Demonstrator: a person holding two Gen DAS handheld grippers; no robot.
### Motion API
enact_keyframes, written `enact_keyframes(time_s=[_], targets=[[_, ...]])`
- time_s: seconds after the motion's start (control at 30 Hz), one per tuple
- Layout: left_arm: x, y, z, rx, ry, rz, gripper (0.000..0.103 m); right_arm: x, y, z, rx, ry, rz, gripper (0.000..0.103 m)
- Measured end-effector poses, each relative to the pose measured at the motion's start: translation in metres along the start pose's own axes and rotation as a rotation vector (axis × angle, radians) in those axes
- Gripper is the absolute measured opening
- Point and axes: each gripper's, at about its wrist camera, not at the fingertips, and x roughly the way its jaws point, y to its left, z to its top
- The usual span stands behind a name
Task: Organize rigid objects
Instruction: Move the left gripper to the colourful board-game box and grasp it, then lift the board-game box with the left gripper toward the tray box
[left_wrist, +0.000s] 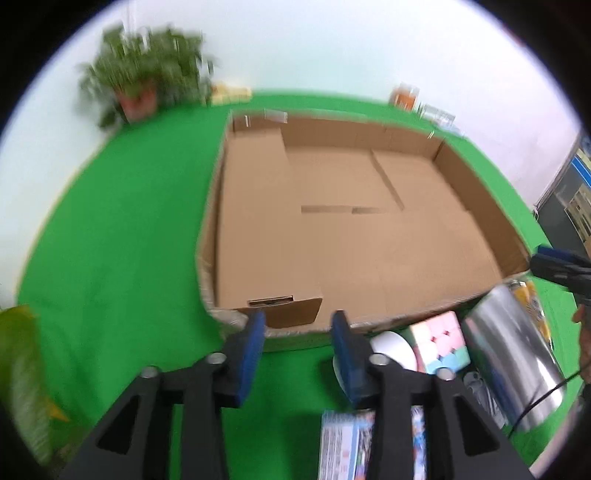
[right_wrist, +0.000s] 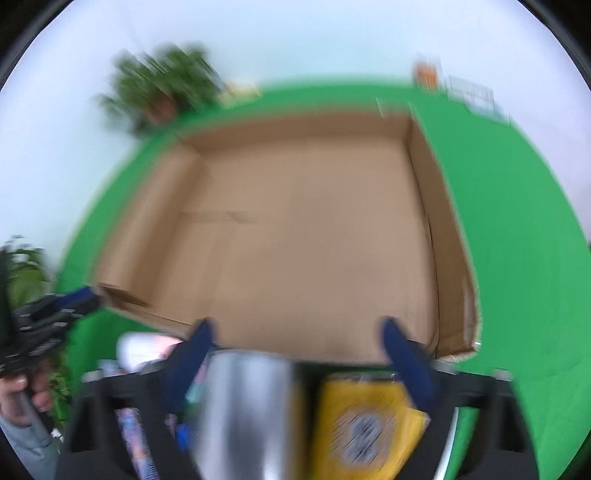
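Observation:
A wide, shallow cardboard box (left_wrist: 476, 206) lies on the green table, with nothing in it; it also fills the right wrist view (right_wrist: 450, 236). My left gripper (left_wrist: 299, 332) is open and empty, just before the box's near wall. To its right lie a white round object (left_wrist: 397, 349), a pastel puzzle cube (left_wrist: 443, 341), a silver metal cup (left_wrist: 517, 354) on its side and a printed box (left_wrist: 347, 443). My right gripper (right_wrist: 295, 332) is open above the silver cup (right_wrist: 243, 406) and a yellow packet (right_wrist: 369, 421). This view is blurred.
A potted plant (left_wrist: 144, 81) stands at the table's back left, and small items (left_wrist: 406, 96) sit at the back right. Green leaves (left_wrist: 22, 369) show at the near left. The other gripper (left_wrist: 561, 267) shows at the right edge.

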Motion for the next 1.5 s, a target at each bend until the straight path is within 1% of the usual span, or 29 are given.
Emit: enact_keyframes(time_s=[0.03, 0.07, 0.1, 0.13, 0.17, 0.2, 0.23, 0.27, 0.3, 0.37, 0.4, 0.47, 0.5, 0.53, 0.57, 0.6, 0.67, 0.7, 0.77, 0.8, 0.9, 0.93, 0.97, 1.03, 1.17, 1.23, 1.37, 1.47, 1.5], targets=[[-0.018, -0.001, -0.007, 0.009, -0.059, 0.004, 0.072, -0.022, 0.010, -0.008, -0.019, -0.051, 0.037, 0.103], [-0.036, -0.002, -0.016, 0.010, -0.125, 0.009, 0.091, -0.042, 0.020, -0.020, -0.029, -0.081, 0.095, 0.103], [-0.048, -0.004, -0.022, 0.006, -0.175, 0.016, 0.094, -0.057, 0.031, -0.034, -0.031, -0.093, 0.166, 0.103], [-0.062, -0.005, -0.031, 0.001, -0.219, 0.019, 0.098, -0.065, 0.039, -0.045, -0.035, -0.095, 0.212, 0.103], [-0.069, -0.005, -0.040, -0.002, -0.223, 0.009, 0.103, -0.074, 0.052, -0.063, -0.051, -0.089, 0.277, 0.103], [-0.072, -0.006, -0.048, -0.004, -0.198, -0.016, 0.103, -0.079, 0.064, -0.083, -0.070, -0.075, 0.331, 0.103], [-0.070, -0.005, -0.054, -0.006, -0.167, -0.041, 0.103, -0.082, 0.082, -0.110, -0.087, -0.051, 0.370, 0.103], [-0.065, -0.004, -0.062, -0.017, -0.126, -0.072, 0.103, -0.081, 0.093, -0.127, -0.101, -0.020, 0.401, 0.103], [-0.058, -0.003, -0.072, -0.038, -0.087, -0.100, 0.103, -0.077, 0.106, -0.144, -0.108, 0.018, 0.428, 0.102], [-0.040, -0.001, -0.086, -0.069, -0.006, -0.134, 0.103, -0.066, 0.130, -0.175, -0.120, 0.101, 0.471, 0.102], [-0.030, 0.002, -0.092, -0.086, 0.042, -0.152, 0.103, -0.060, 0.139, -0.189, -0.130, 0.135, 0.474, 0.102], [-0.009, 0.005, -0.108, -0.121, 0.124, -0.199, 0.102, -0.052, 0.150, -0.209, -0.136, 0.166, 0.461, 0.102], [-0.004, 0.004, -0.115, -0.132, 0.149, -0.209, 0.102, -0.047, 0.152, -0.214, -0.132, 0.174, 0.458, 0.102], [0.003, 0.004, -0.121, -0.139, 0.181, -0.230, 0.102, -0.042, 0.157, -0.220, -0.127, 0.177, 0.438, 0.102], [0.009, 0.004, -0.125, -0.147, 0.203, -0.251, 0.102, -0.037, 0.158, -0.221, -0.123, 0.177, 0.412, 0.102], [0.014, 0.005, -0.129, -0.176, 0.224, -0.278, 0.102, -0.035, 0.160, -0.223, -0.119, 0.177, 0.392, 0.103], [0.018, 0.007, -0.135, -0.220, 0.249, -0.361, 0.102, -0.034, 0.162, -0.223, -0.129, 0.149, 0.337, 0.103], [0.020, 0.007, -0.137, -0.236, 0.262, -0.382, 0.102, -0.030, 0.163, -0.218, -0.131, 0.145, 0.317, 0.103], [0.020, 0.002, -0.141, -0.244, 0.287, -0.440, 0.097, -0.030, 0.168, -0.220, -0.124, 0.142, 0.292, 0.103], [0.021, -0.002, -0.144, -0.239, 0.305, -0.464, 0.097, -0.029, 0.164, -0.215, -0.125, 0.143, 0.283, 0.103], [0.017, -0.007, -0.147, -0.238, 0.305, -0.461, 0.097, -0.029, 0.176, -0.217, -0.173, 0.133, 0.214, 0.103], [0.016, -0.007, -0.149, -0.252, 0.306, -0.462, 0.095, -0.028, 0.170, -0.208, -0.193, 0.131, 0.191, 0.103], [0.014, -0.006, -0.149, -0.263, 0.305, -0.460, 0.094, -0.034, 0.168, -0.209, -0.203, 0.129, 0.178, 0.103], [0.009, -0.005, -0.149, -0.267, 0.297, -0.447, 0.090, -0.033, 0.172, -0.211, -0.231, 0.120, 0.145, 0.103], [-0.007, -0.008, -0.157, -0.253, 0.264, -0.420, 0.080, -0.026, 0.171, -0.214, -0.269, 0.104, 0.061, 0.103], [-0.013, -0.013, -0.159, -0.226, 0.242, -0.401, 0.079, -0.022, 0.172, -0.218, -0.291, 0.104, 0.021, 0.103], [-0.016, -0.022, -0.162, -0.211, 0.222, -0.347, 0.078, -0.022, 0.177, -0.223, -0.318, 0.075, -0.009, 0.103], [-0.024, -0.032, -0.165, -0.183, 0.191, -0.292, 0.079, -0.022, 0.177, -0.225, -0.324, 0.052, -0.012, 0.102], [-0.027, -0.033, -0.165, -0.182, 0.175, -0.276, 0.078, -0.024, 0.176, -0.225, -0.315, 0.043, -0.001, 0.102]])
